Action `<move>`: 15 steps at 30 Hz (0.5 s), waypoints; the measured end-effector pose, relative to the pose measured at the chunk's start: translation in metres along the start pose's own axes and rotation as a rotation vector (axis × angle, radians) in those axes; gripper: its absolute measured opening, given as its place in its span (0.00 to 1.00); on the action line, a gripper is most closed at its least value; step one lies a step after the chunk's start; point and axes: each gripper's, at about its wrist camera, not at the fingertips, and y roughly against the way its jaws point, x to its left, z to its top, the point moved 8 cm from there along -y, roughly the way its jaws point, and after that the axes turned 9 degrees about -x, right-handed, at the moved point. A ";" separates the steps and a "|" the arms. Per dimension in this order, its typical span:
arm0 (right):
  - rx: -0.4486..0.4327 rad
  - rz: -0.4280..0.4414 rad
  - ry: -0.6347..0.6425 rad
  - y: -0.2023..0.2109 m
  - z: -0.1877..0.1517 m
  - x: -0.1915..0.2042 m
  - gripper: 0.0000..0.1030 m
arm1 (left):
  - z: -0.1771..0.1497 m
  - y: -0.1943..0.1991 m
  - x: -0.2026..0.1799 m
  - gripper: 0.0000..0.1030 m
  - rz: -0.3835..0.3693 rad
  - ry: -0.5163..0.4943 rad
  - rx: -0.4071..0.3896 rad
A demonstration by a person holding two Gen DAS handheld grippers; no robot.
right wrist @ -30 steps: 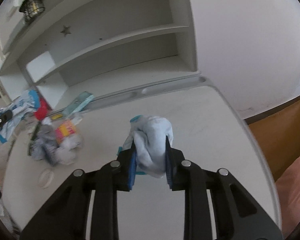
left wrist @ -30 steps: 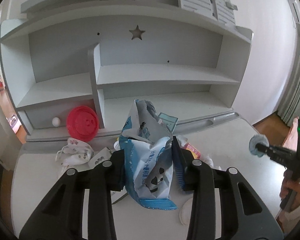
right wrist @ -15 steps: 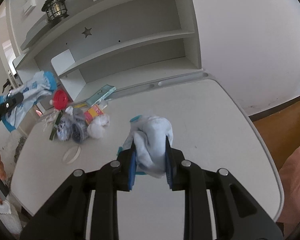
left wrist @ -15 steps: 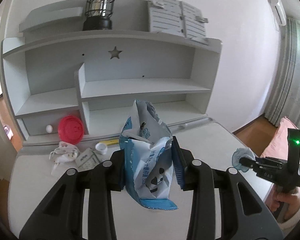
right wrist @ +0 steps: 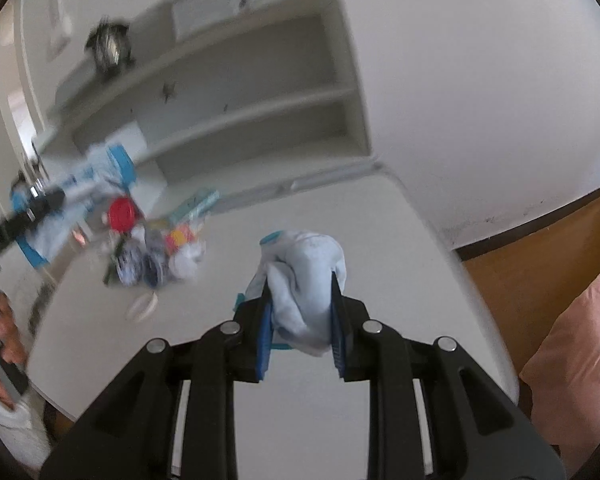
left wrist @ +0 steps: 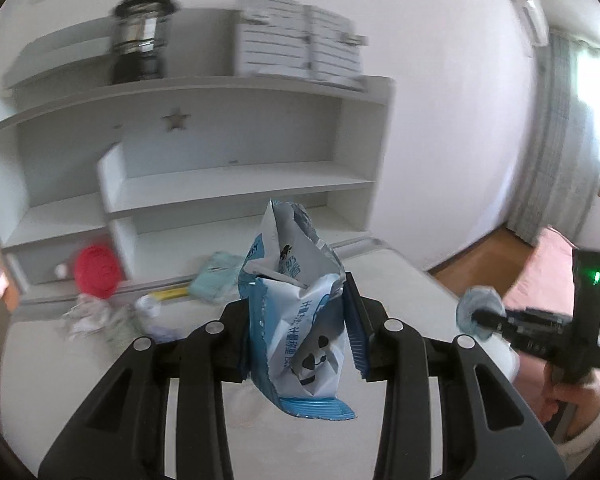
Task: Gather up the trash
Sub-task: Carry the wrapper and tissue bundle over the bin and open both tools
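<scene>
My left gripper (left wrist: 300, 332) is shut on a crumpled blue and white snack bag (left wrist: 296, 312), held upright above the white desk (left wrist: 392, 280). In the right wrist view that bag (right wrist: 80, 196) and the left gripper (right wrist: 40, 204) appear at the far left. My right gripper (right wrist: 300, 320) is shut on a pale blue crumpled wad (right wrist: 308, 280) with a turquoise edge. From the left wrist view the right gripper (left wrist: 484, 316) and its wad (left wrist: 478, 312) hang at the right, off the desk's corner. A pile of trash (right wrist: 156, 252) lies at the desk's back left.
A white shelf unit (left wrist: 220, 184) stands at the back of the desk, with a lantern (left wrist: 140, 52) on top. A red lid (left wrist: 98, 270) leans by the shelf, a teal packet (left wrist: 216, 276) lies near it. A white ring (right wrist: 144, 304) lies on the desk. Wooden floor (right wrist: 540, 256) and pink bedding (right wrist: 580, 352) are to the right.
Both grippers have pulled back and risen from the desk with their loads still held. The shelf and trash pile look farther away, and more of the room shows.
</scene>
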 end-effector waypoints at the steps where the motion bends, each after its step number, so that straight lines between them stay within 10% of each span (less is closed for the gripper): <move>1: -0.024 -0.010 -0.009 0.011 0.007 -0.012 0.23 | 0.004 -0.005 -0.023 0.36 -0.044 -0.025 0.005; 8: -0.090 -0.205 -0.132 0.111 0.011 -0.159 0.23 | -0.018 -0.040 -0.227 0.36 -0.418 -0.187 0.091; 15: 0.010 -0.390 -0.557 0.155 -0.122 -0.322 0.23 | -0.165 -0.068 -0.419 0.35 -0.730 -0.314 0.370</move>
